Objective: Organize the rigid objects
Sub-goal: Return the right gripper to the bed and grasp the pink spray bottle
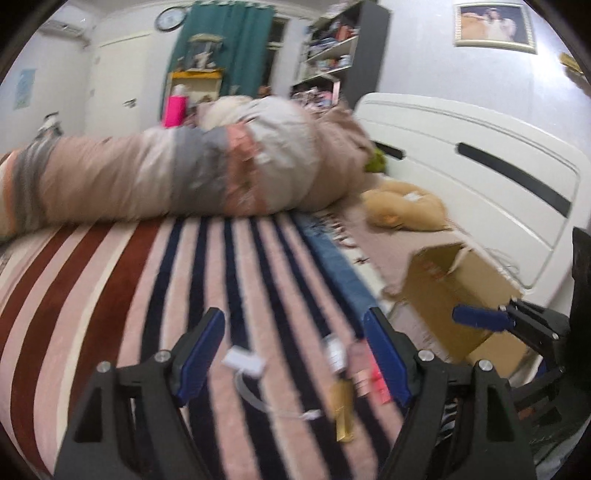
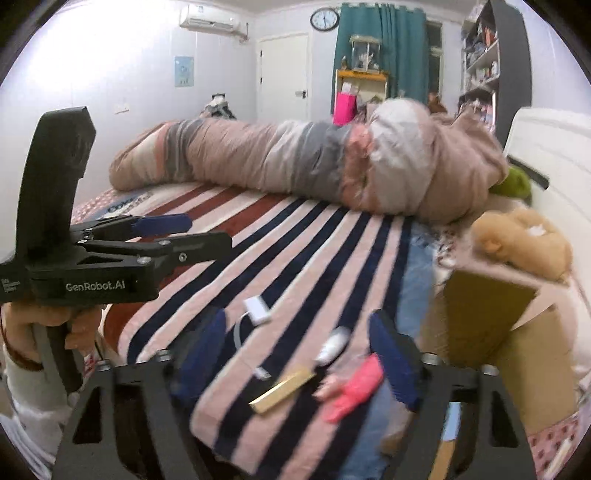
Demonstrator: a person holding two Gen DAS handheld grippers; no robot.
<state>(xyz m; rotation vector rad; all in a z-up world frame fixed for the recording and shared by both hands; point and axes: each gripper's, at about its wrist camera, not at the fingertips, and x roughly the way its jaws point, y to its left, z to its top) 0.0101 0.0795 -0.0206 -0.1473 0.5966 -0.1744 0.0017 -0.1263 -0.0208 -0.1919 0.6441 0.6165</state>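
On the striped bedspread (image 2: pixel 295 236), the gold bar (image 2: pixel 282 389), pink piece (image 2: pixel 354 387), white adapter (image 2: pixel 256 308) and, seemingly, a white capsule (image 2: pixel 334 345) lie loose between the right gripper's (image 2: pixel 299 354) spread fingers. The cardboard box (image 2: pixel 498 332) sits just outside its right finger; sorting looks barely begun, and the left gripper (image 1: pixel 295 354) gapes empty too.

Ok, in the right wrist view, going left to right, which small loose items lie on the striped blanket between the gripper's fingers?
White rectangular charger block → flat gold bar → white oval mouse-like object → pink plastic piece.

White walls, teal curtain (image 2: pixel 380 48), wall clock (image 2: pixel 324 18) — striped bed (image 2: pixel 280 236)
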